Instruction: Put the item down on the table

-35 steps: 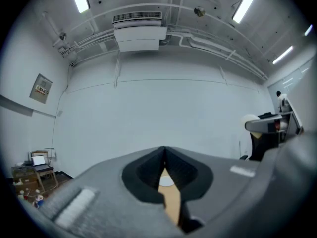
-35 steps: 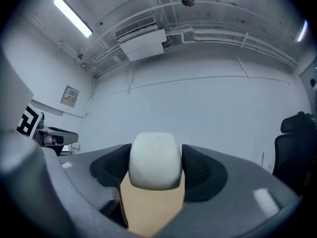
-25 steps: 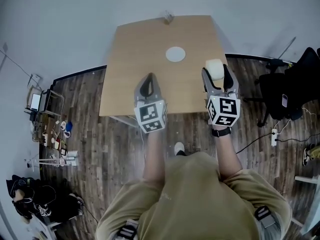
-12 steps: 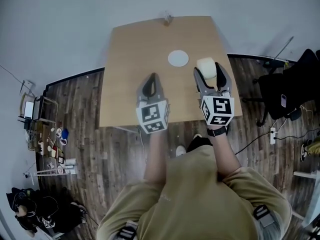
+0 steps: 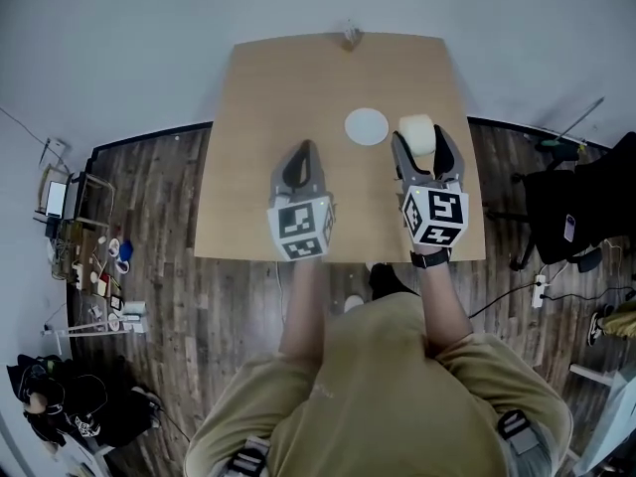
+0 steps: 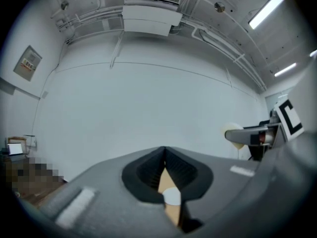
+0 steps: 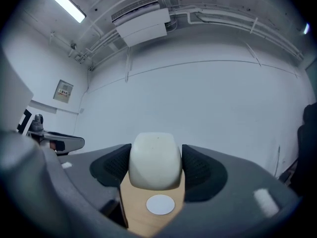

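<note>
A cream, rounded cup-like item (image 5: pixel 416 133) (image 7: pixel 154 160) is clamped between the jaws of my right gripper (image 5: pixel 421 147) (image 7: pixel 155 163), held above the right part of the wooden table (image 5: pixel 268 117). Just to its left on the tabletop lies a small white round disc (image 5: pixel 366 126) (image 7: pixel 160 204). My left gripper (image 5: pixel 298 164) (image 6: pixel 165 170) hangs over the table's near middle with its jaws closed together and nothing between them; the disc (image 6: pixel 172 197) shows through the slit below them.
The table stands on dark plank floor against a pale wall. A small object (image 5: pixel 350 36) sits at the table's far edge. A black office chair (image 5: pixel 576 202) is to the right, and cluttered shelves (image 5: pixel 75 237) to the left.
Both grippers have shifted forward over the table; the right one, with the cream item, now sits close beside the white disc.
</note>
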